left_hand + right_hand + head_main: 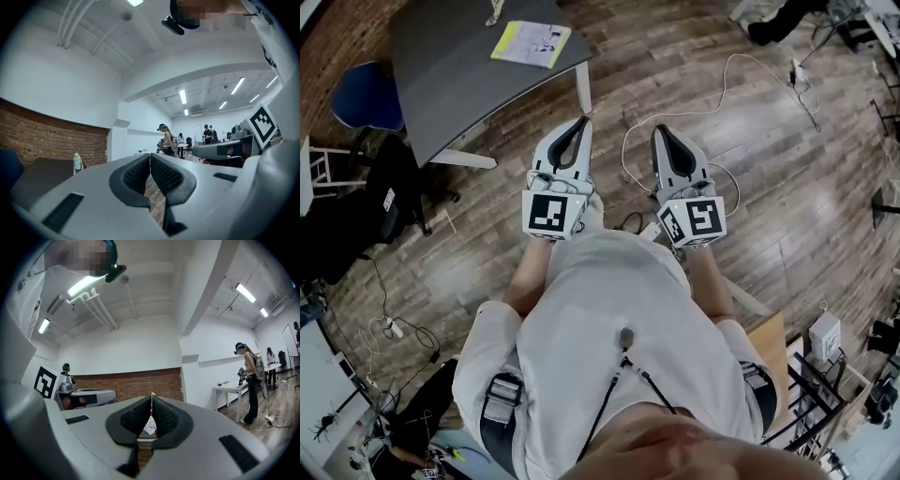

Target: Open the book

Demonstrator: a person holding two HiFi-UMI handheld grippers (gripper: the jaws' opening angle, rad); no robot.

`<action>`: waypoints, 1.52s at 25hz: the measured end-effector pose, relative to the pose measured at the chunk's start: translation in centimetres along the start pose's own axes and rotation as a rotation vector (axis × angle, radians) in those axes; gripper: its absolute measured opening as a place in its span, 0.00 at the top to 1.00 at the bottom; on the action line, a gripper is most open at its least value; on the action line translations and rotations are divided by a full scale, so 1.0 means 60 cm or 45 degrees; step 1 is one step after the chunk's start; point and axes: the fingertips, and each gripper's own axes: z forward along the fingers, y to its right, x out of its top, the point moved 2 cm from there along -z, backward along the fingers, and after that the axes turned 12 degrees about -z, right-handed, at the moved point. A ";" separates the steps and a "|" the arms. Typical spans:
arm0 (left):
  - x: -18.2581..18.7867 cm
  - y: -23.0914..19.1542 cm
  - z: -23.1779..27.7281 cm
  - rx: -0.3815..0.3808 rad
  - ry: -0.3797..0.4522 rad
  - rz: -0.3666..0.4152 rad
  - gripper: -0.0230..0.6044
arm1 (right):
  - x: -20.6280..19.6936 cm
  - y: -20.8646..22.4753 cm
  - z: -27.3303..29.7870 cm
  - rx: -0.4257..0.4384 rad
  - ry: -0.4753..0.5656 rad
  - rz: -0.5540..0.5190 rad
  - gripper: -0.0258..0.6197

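Both grippers are shut on nothing: left gripper [583,122] and right gripper [660,129] are held level out front with their tips together, well apart from the book [531,43]. It lies flat and closed near the edge of the dark table [441,84] ahead. It looks like a thin yellow-and-white softcover, so I'd guess it's light, floppy and a bit slick on that tabletop, more likely to slide than lift. I'd pin one side with one gripper and catch the cover's free edge with the other, though I can't tell from here which side the spine's on. No containers that I can see. There's just one small upright thing [77,162] on the table, too tiny to call.
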 end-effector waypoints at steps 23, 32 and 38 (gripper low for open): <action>0.056 -0.296 0.211 -0.085 0.010 0.021 0.92 | 0.007 0.016 0.366 -0.070 -0.015 -0.039 0.90; 0.059 -0.355 0.222 -0.075 0.025 -0.020 0.92 | 0.016 -0.004 0.428 -0.047 -0.034 -0.079 0.90; 0.063 -0.389 0.225 -0.020 0.027 -0.023 0.92 | 0.014 -0.004 0.470 -0.001 -0.031 -0.088 0.90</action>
